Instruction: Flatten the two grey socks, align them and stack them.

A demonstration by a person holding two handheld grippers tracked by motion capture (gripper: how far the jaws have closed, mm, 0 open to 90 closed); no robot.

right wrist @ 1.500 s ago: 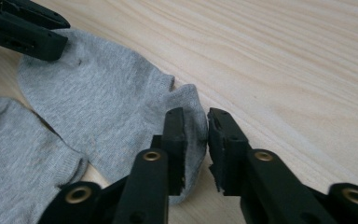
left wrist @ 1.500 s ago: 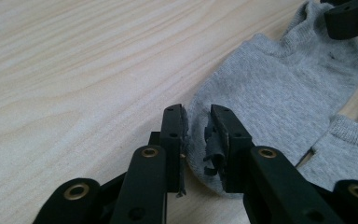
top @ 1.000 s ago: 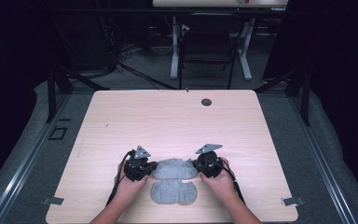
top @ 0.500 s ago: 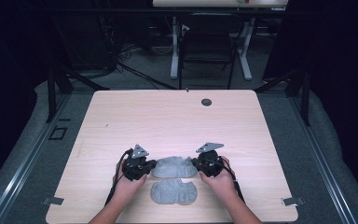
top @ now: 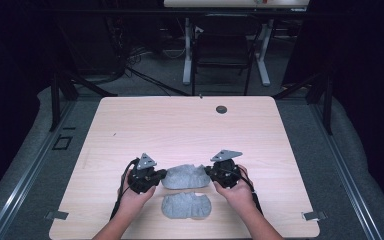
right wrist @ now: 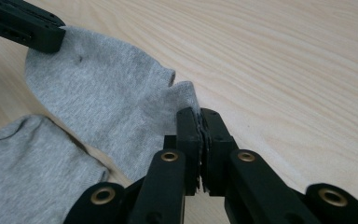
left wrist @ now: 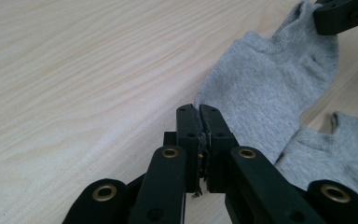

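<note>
Two grey ankle socks lie near the table's front edge. The farther sock (top: pixel 185 176) is stretched between both grippers. My left gripper (top: pixel 161 175) is shut on its toe end, and my right gripper (top: pixel 210 172) is shut on its cuff end. In the left gripper view the jaws (left wrist: pixel 199 108) pinch the edge of this sock (left wrist: pixel 270 79), with the other gripper (left wrist: pixel 345 14) at its far end. In the right gripper view the jaws (right wrist: pixel 199 112) clamp the cuff of the sock (right wrist: pixel 102 93). The second sock (top: pixel 186 205) (left wrist: pixel 340 149) (right wrist: pixel 28 163) lies flat, closer to the person.
The light wooden table (top: pixel 180 125) has a small dark round hole (top: pixel 221 109) near its far edge. A chair and desk legs stand on the floor beyond the table. Tape marks sit at the front corners.
Both grippers have carried the held sock a little away from the person, so it now lies apart from the second sock instead of overlapping it.
</note>
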